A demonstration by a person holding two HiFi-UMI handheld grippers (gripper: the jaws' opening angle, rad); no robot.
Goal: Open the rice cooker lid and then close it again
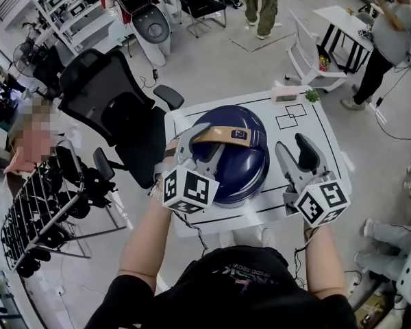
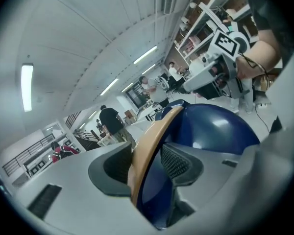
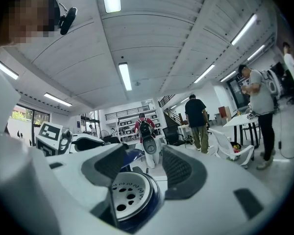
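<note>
- Forearms and a black shirt fill the near edge of the head view. Just past them the left gripper (image 1: 204, 141) is clamped across the tan handle (image 1: 229, 134) that arches over the navy rice cooker (image 1: 236, 173).
- The cooker sits about mid-way on the white table (image 1: 327, 149). Its lid looks down to me, though I can't see a seam.
- The right gripper (image 1: 293, 147) hangs just right of the cooker with its jaws apart, and nothing shows between them from up here.
- Left gripper view: the ribbed pads sit either side of the tan band and pinch it. The shiny blue dome is right behind the band.
- Right gripper view: the jaws stand apart and point level across the room. Low between them is a white perforated disc (image 3: 130, 197) with a dark blue rim. It could be a steam-vent part of the cooker, but I can't say for sure. The pads aren't pressing on it.
- Handling guess: the cooker looks fairly heavy and rigid, and that glossy dome would be slippery for bare pads, so I'd skip gripping the shell.
- The handle is stiff, narrow and easy to pinch at its middle, so it's the obvious place to hold.
- One risk is that pulling on the handle lifts or tips the whole pot instead of popping the lid. I'd steady the body with the free gripper. I can't spot a release button.
</note>
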